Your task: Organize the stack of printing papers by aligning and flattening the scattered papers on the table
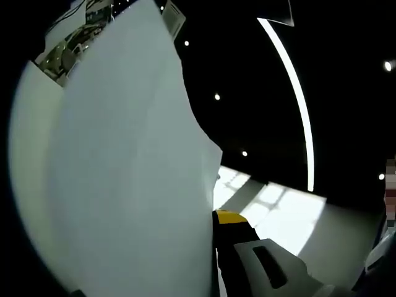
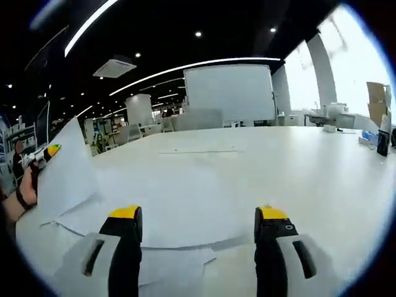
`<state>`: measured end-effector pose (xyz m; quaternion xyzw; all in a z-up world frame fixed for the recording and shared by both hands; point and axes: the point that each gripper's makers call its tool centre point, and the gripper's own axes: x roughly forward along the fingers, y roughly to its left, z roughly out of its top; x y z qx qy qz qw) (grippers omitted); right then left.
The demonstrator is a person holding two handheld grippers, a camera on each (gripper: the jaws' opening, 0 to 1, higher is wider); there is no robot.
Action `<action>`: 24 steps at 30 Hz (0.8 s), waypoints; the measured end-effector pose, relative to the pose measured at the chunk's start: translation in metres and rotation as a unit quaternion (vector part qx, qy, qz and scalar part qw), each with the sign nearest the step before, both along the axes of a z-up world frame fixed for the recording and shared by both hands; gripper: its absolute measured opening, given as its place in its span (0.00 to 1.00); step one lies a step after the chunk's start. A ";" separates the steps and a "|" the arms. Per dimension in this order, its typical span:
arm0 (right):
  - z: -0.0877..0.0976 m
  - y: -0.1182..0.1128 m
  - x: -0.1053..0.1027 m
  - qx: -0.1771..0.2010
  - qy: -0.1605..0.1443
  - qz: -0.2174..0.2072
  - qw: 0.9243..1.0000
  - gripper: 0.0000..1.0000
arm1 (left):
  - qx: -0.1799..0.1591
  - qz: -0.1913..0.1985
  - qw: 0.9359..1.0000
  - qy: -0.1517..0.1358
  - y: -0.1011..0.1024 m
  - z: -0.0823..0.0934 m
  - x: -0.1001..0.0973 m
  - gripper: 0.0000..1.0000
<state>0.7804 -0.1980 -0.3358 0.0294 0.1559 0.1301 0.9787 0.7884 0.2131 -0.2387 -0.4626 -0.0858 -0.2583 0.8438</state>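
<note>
On the table [image 2: 297, 167], thin, floppy papers [image 2: 173, 204] are lying scattered under the right gripper [image 2: 198, 226], its jaws standing apart; the left gripper [image 2: 46, 151] is apparently pinching one lifted sheet [image 1: 124, 173] by its edge.

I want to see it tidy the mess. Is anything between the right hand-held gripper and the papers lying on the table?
Nothing visible. The right hand-held gripper is open, with the loose papers lying directly ahead of its jaws on the white table.

White papers [image 2: 167, 204] lie fanned and misaligned on the table, 1 sheet [image 1: 124, 179] lifted upright.
</note>
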 end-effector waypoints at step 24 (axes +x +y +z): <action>-0.004 -0.001 -0.003 0.055 0.024 0.016 0.998 0.47 | -0.001 -0.001 1.000 0.001 -0.003 0.000 -0.001 0.06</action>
